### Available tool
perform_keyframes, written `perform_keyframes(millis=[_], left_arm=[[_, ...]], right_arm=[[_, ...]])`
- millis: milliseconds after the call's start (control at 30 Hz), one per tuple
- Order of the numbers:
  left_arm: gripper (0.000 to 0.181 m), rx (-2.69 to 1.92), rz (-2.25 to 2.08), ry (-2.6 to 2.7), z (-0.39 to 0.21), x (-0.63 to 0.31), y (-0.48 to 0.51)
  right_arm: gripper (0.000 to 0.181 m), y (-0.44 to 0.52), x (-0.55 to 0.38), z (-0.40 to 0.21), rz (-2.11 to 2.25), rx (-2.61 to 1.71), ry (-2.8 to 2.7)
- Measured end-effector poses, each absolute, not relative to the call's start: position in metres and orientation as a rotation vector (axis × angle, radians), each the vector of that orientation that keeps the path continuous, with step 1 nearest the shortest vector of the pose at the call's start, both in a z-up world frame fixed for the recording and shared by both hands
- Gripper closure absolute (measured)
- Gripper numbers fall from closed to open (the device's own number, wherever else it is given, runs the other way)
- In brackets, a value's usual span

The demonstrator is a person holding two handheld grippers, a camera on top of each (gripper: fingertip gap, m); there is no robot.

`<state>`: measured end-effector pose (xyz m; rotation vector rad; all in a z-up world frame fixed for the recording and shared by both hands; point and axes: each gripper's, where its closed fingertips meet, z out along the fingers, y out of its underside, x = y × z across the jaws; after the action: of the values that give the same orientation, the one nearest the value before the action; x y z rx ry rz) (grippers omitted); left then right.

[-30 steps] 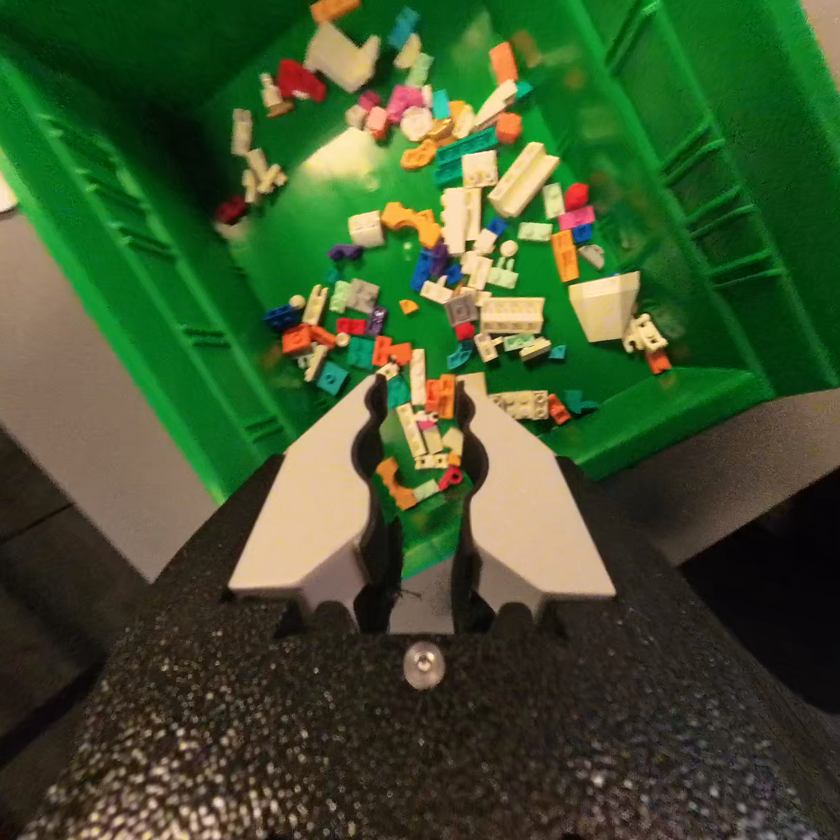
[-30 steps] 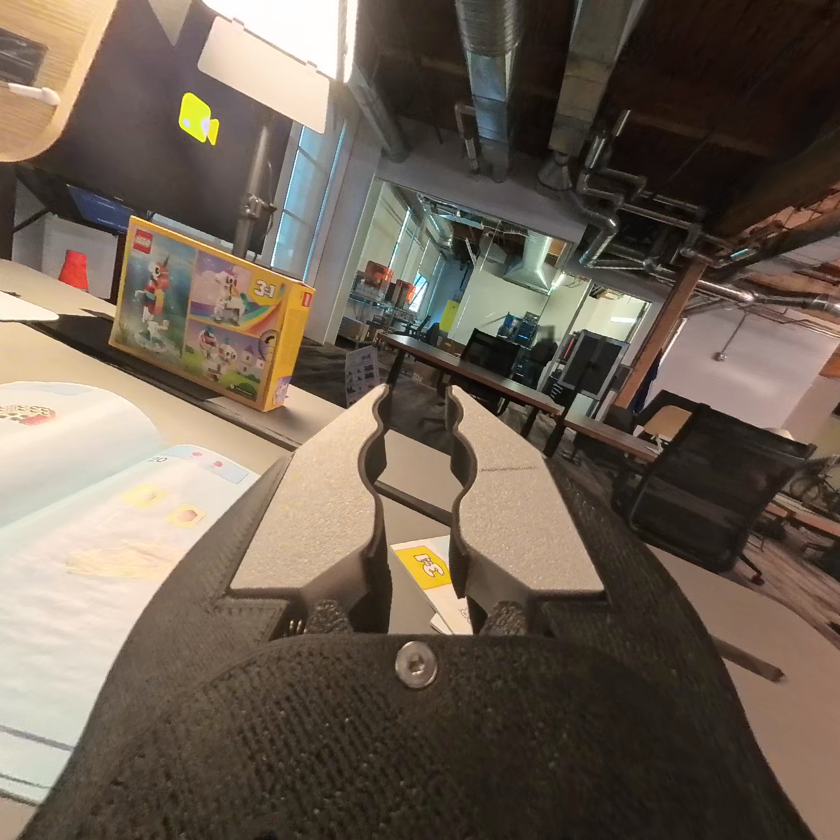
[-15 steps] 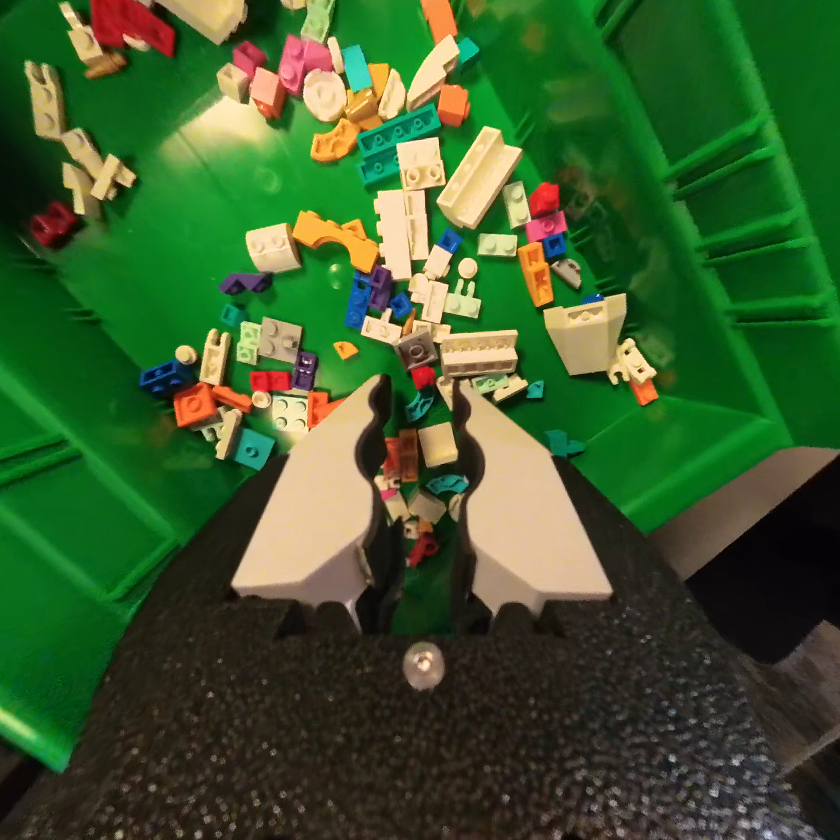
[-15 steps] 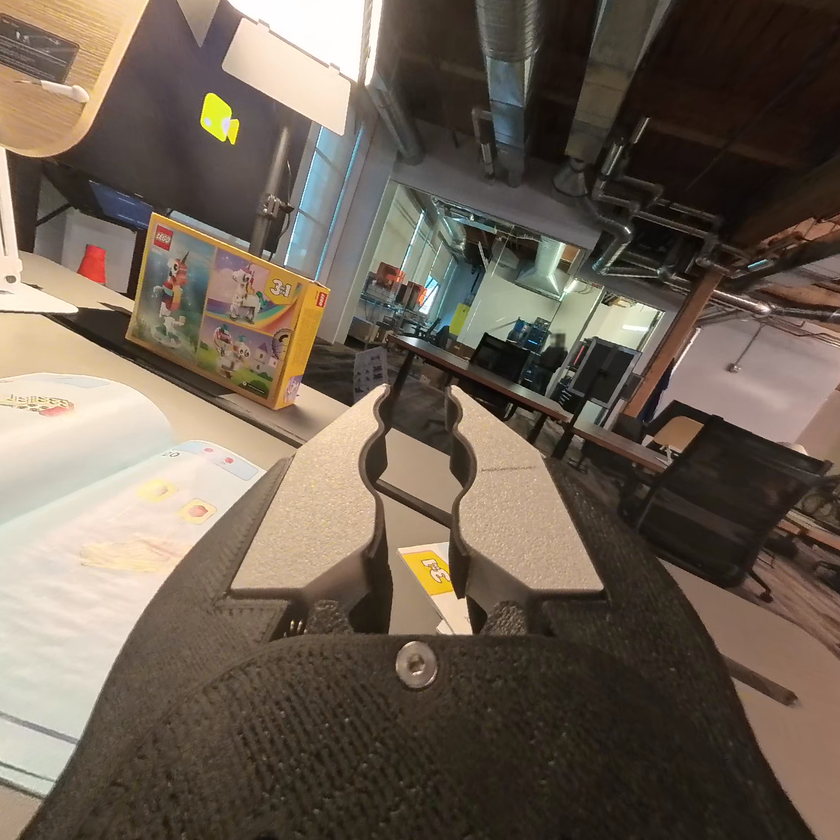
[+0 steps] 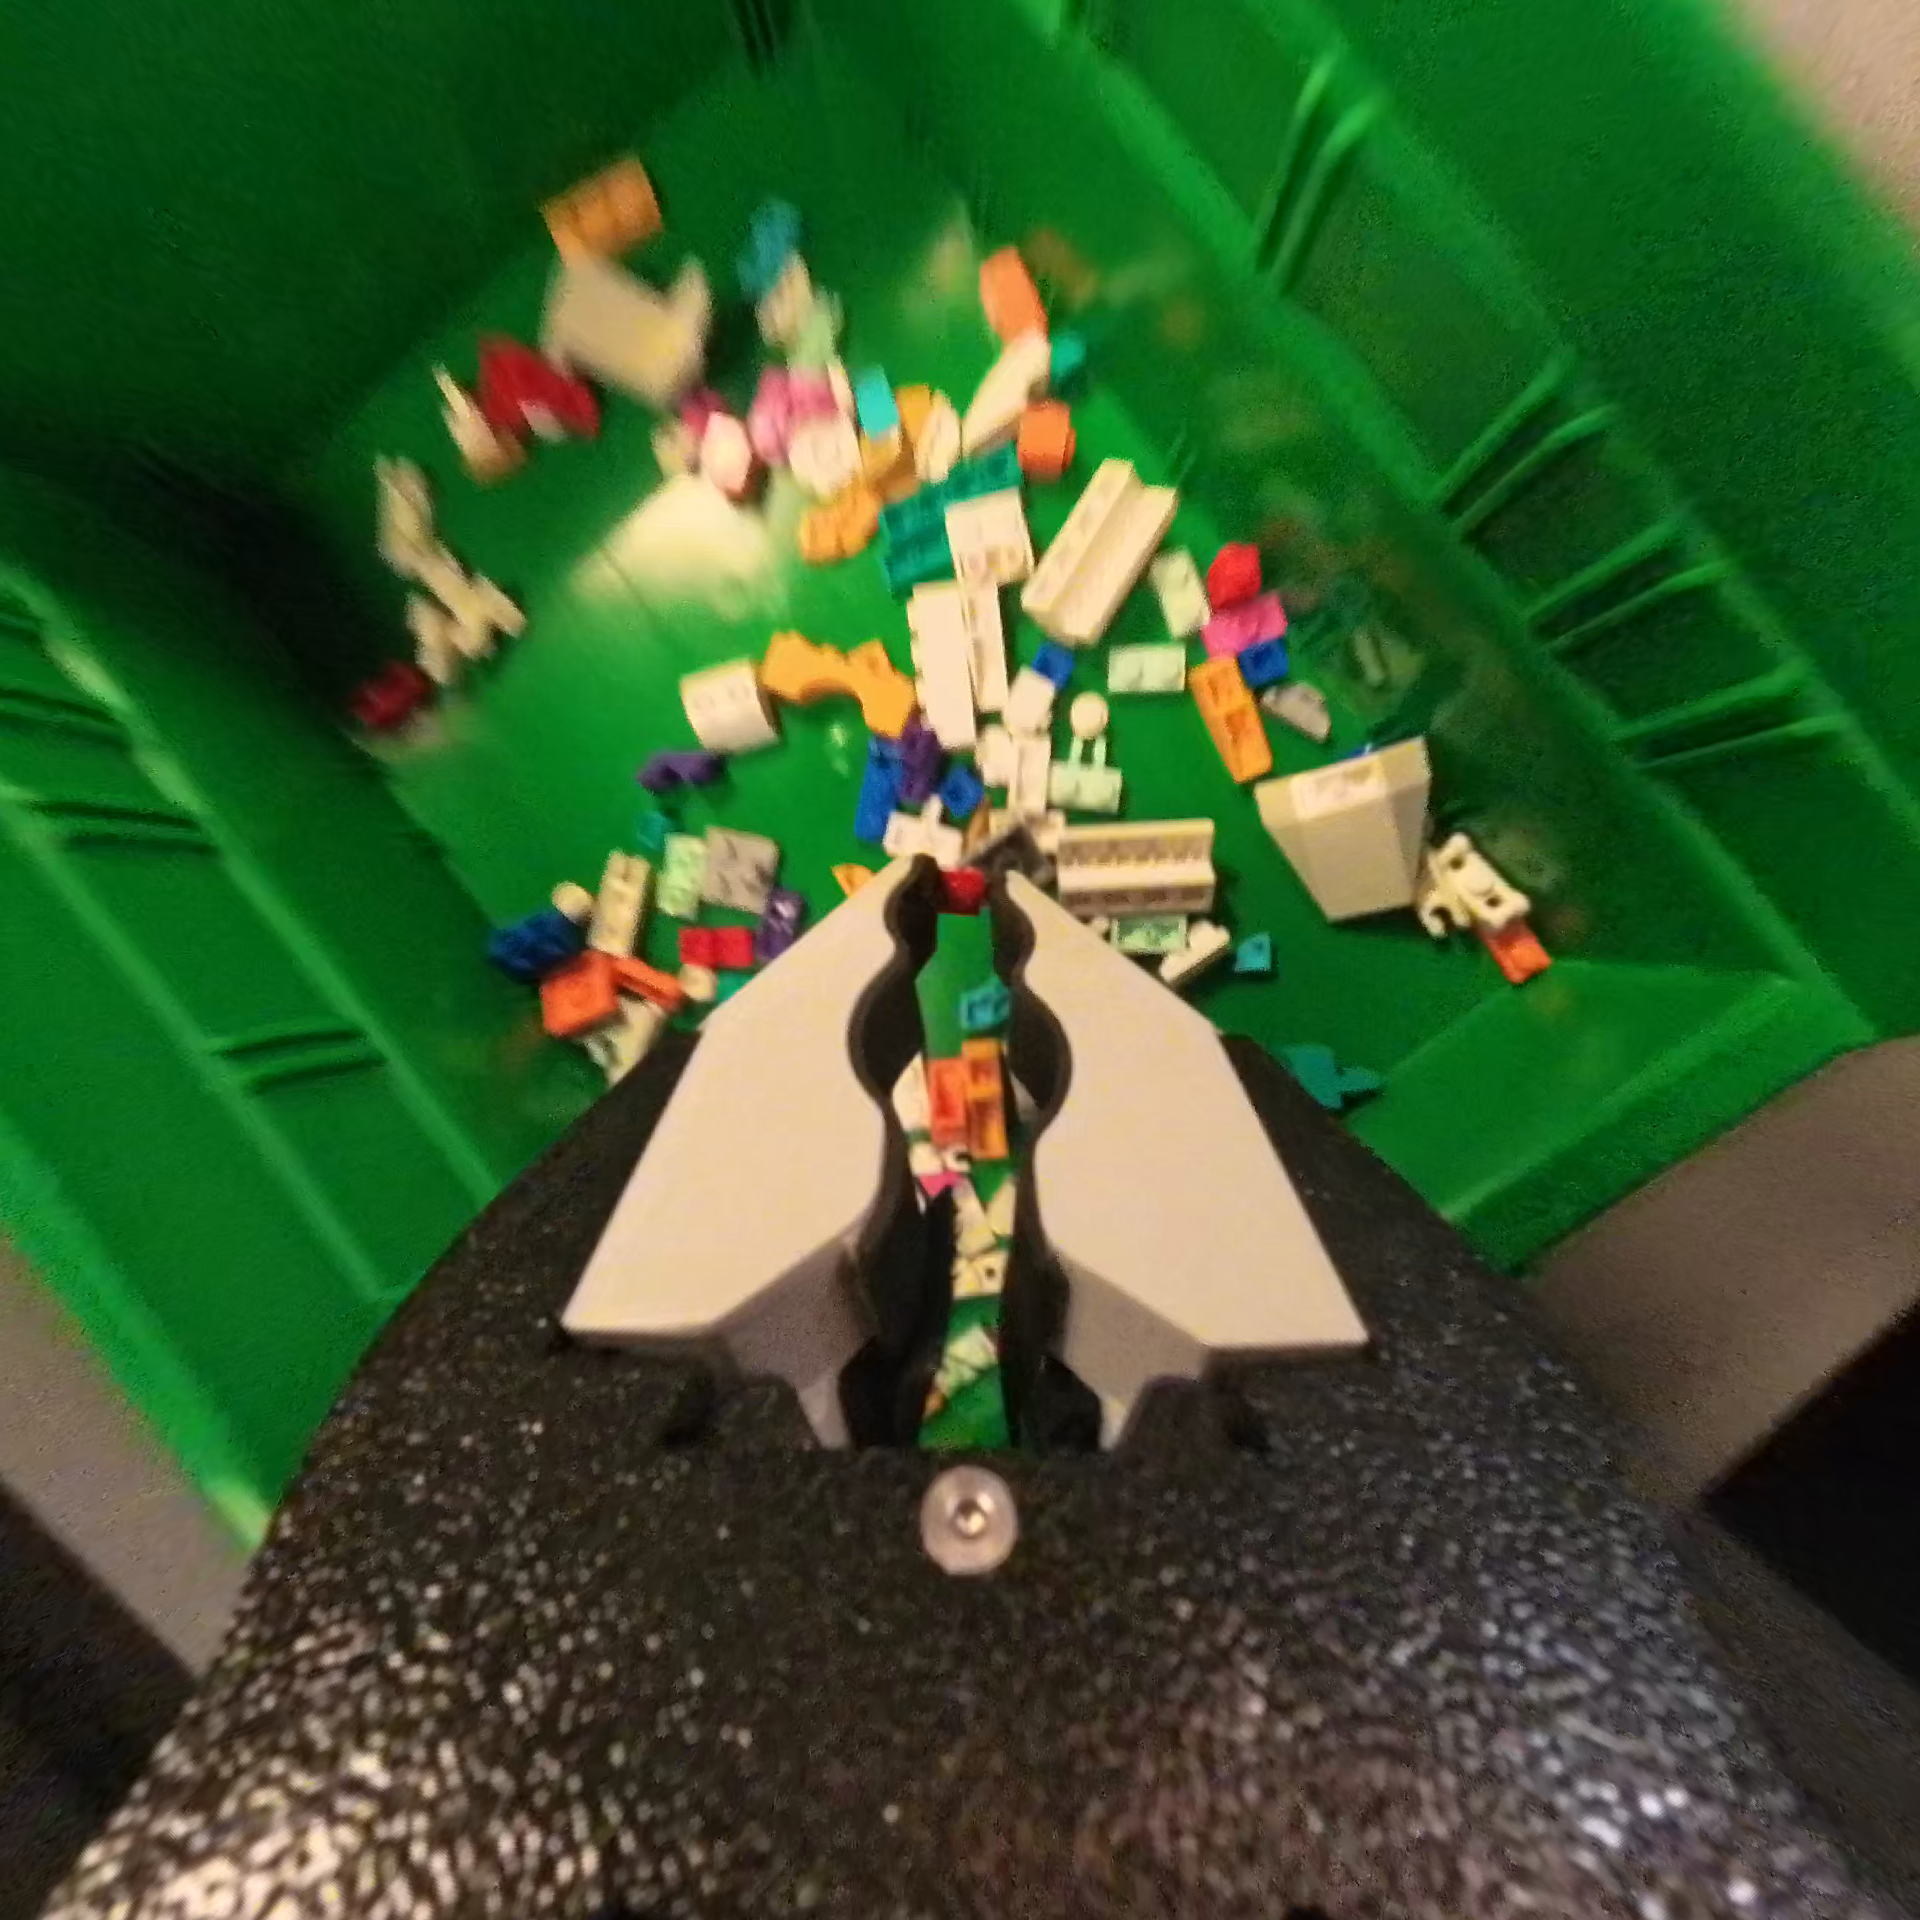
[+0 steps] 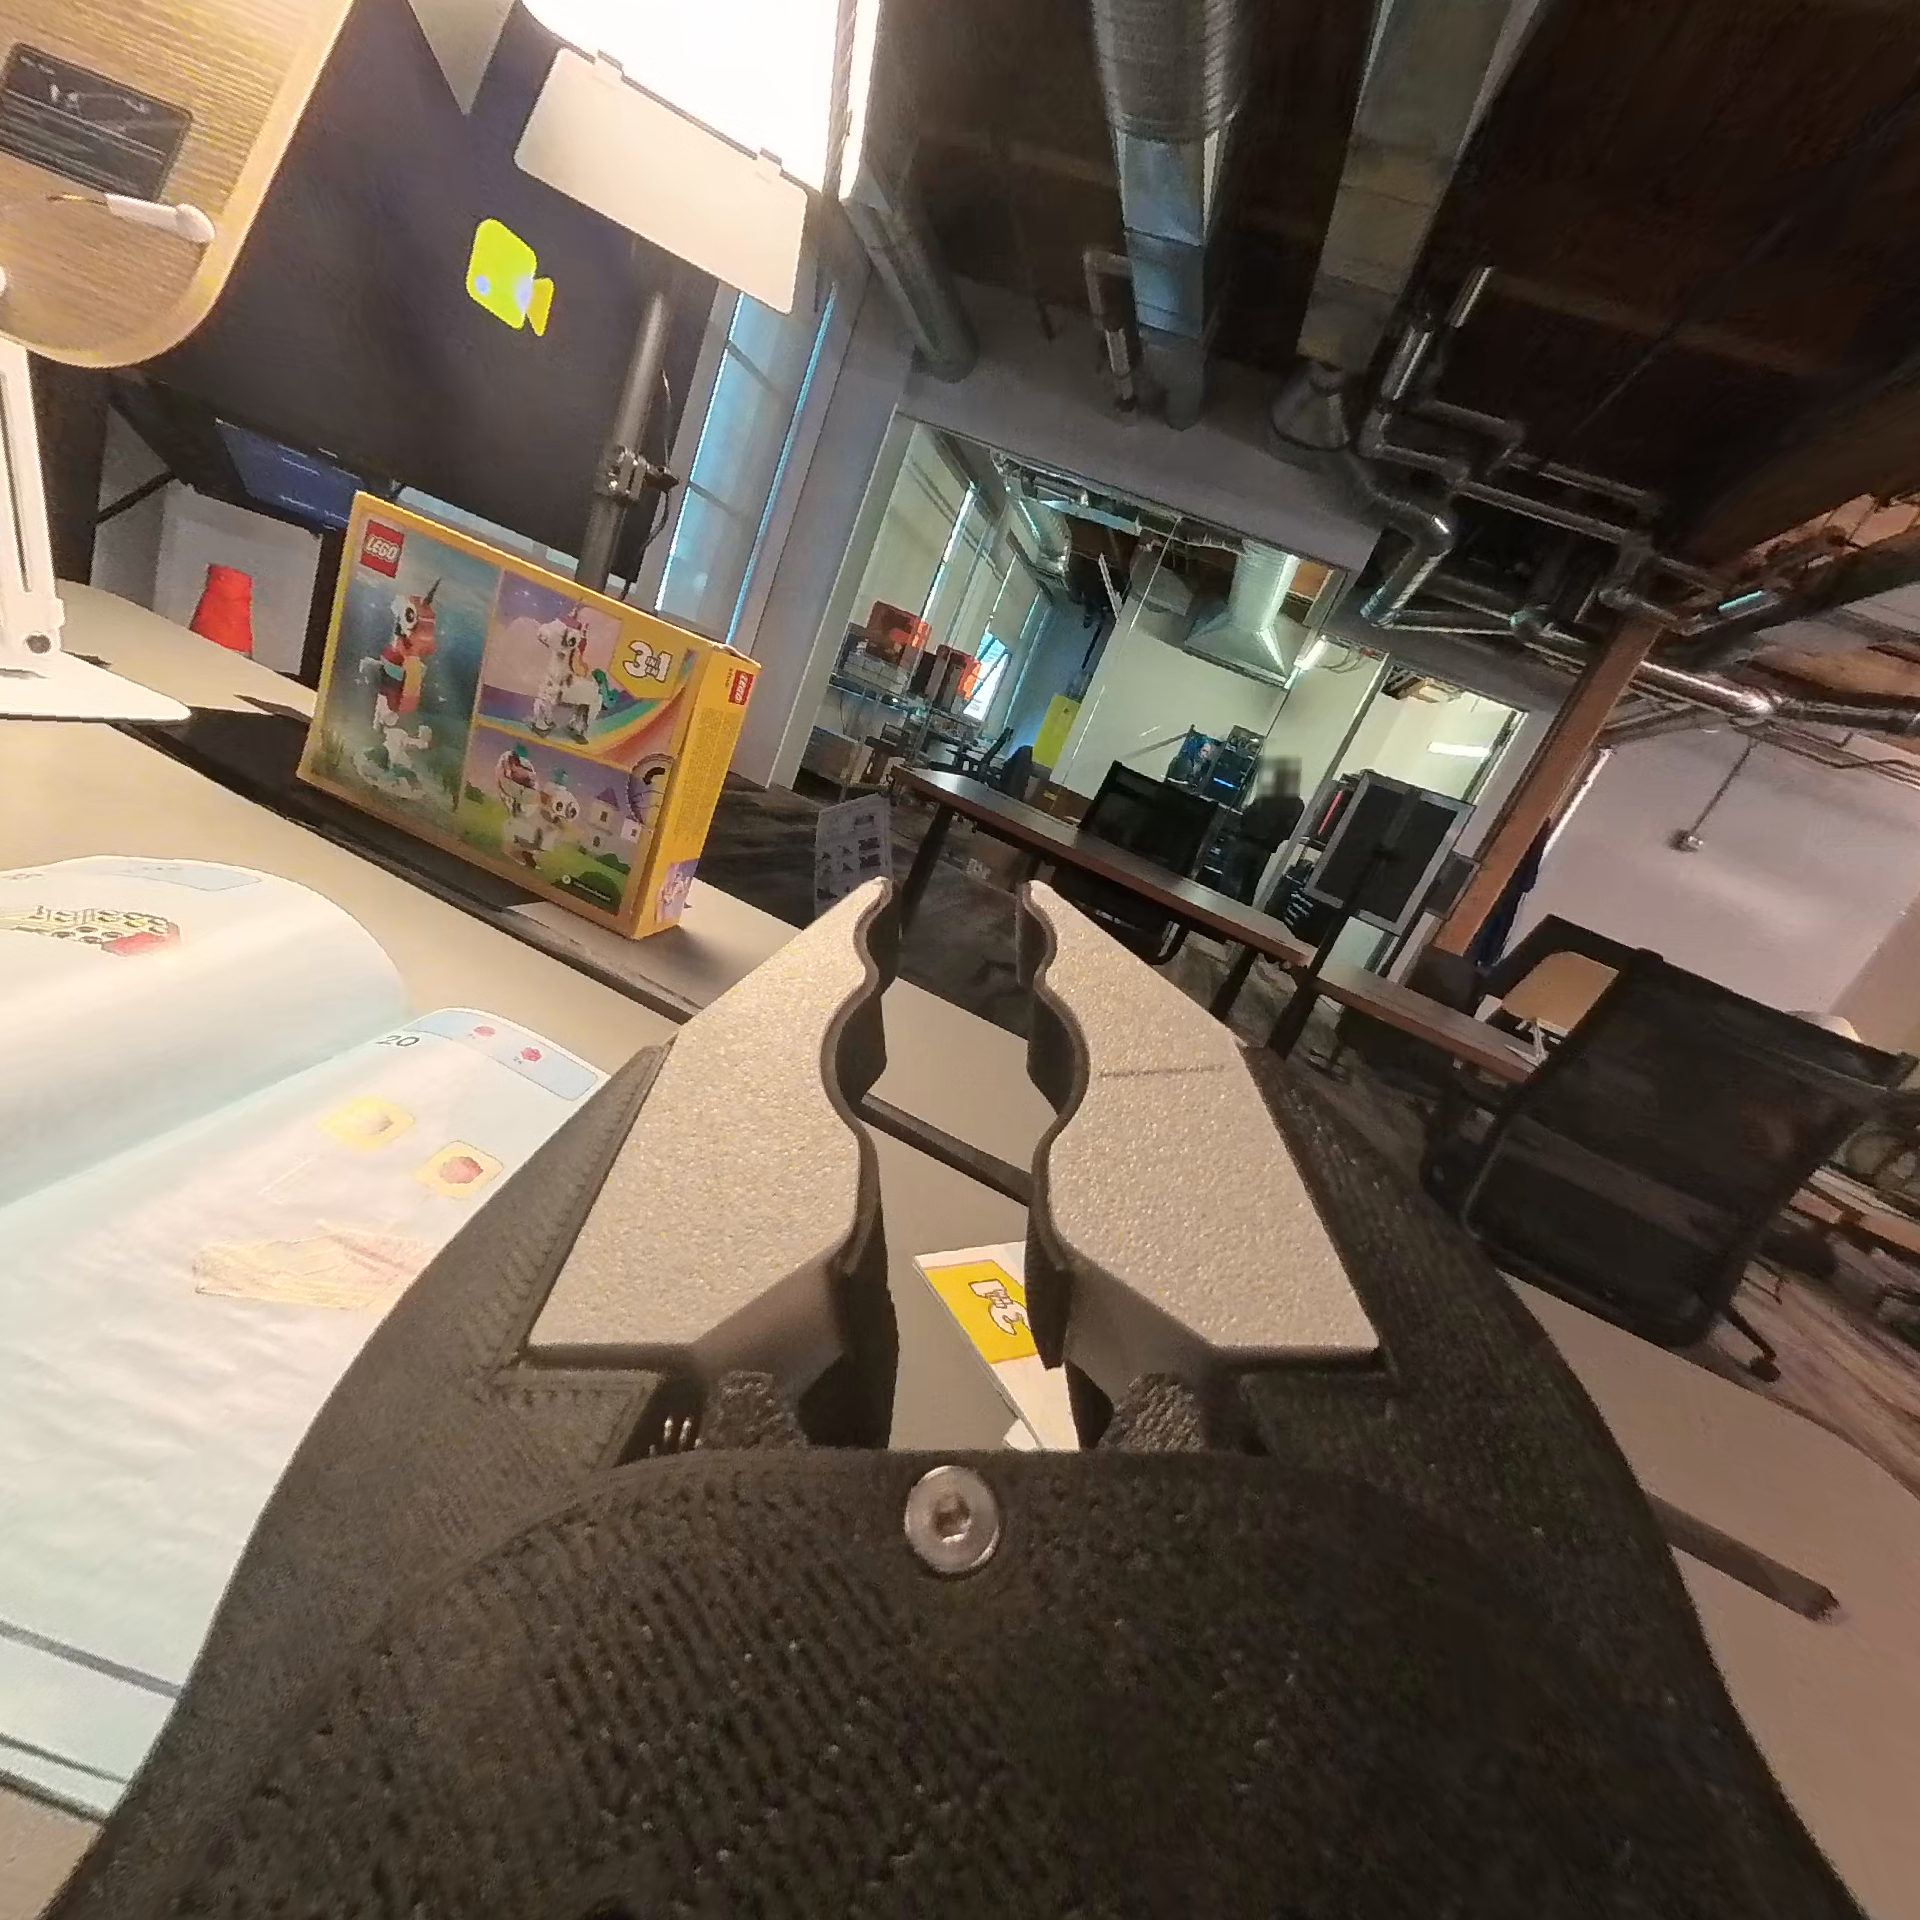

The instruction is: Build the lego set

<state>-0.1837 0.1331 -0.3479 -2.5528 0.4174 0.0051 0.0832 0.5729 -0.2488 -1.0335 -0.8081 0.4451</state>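
My left gripper (image 5: 961,878) is over a green bin (image 5: 208,831), and its jaws have closed on a small red brick (image 5: 963,894) pinched at the tips. Several loose lego pieces (image 5: 987,644) of many colours lie on the bin floor below; the picture is blurred. My right gripper (image 6: 956,914) is open and empty, held above a grey table (image 6: 540,966). An open instruction booklet (image 6: 208,1195) lies to its left.
A yellow lego box (image 6: 520,717) stands at the table's far edge. A yellow and white leaflet (image 6: 982,1320) lies under the right gripper. A white lamp base (image 6: 62,696) is at far left. Dark tables and a black chair (image 6: 1621,1143) stand beyond. One gripper's finger ends stand about 55 centimetres off the other's.
My left gripper went down into the bin, closed on the small red brick and has pulled back up with it. The right gripper has turned slightly and stays open.
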Motion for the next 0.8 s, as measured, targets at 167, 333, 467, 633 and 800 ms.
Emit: perform_keyframes(millis=[167,333,467,633,800], left_arm=[[0.173,-2.105,0.086,0.533,-0.279,-0.153,0.150],[0.173,-1.946,0.089,0.505,-0.230,-0.122,0.155],[0.174,-1.929,0.018,0.497,-0.199,-0.057,0.184],[0.174,-1.917,-0.411,0.546,-0.233,0.065,0.242],[0.173,-2.226,-0.495,0.534,-0.315,0.096,0.285]], right_arm=[[0.162,0.571,0.082,-0.248,0.476,-1.027,-0.807],[0.162,0.569,0.081,-0.245,0.526,-1.014,-0.796],[0.162,0.567,0.081,-0.242,0.541,-1.000,-0.792],[0.162,0.563,0.077,-0.241,0.540,-0.977,-0.815],[0.162,0.560,0.074,-0.239,0.534,-0.956,-0.831]])
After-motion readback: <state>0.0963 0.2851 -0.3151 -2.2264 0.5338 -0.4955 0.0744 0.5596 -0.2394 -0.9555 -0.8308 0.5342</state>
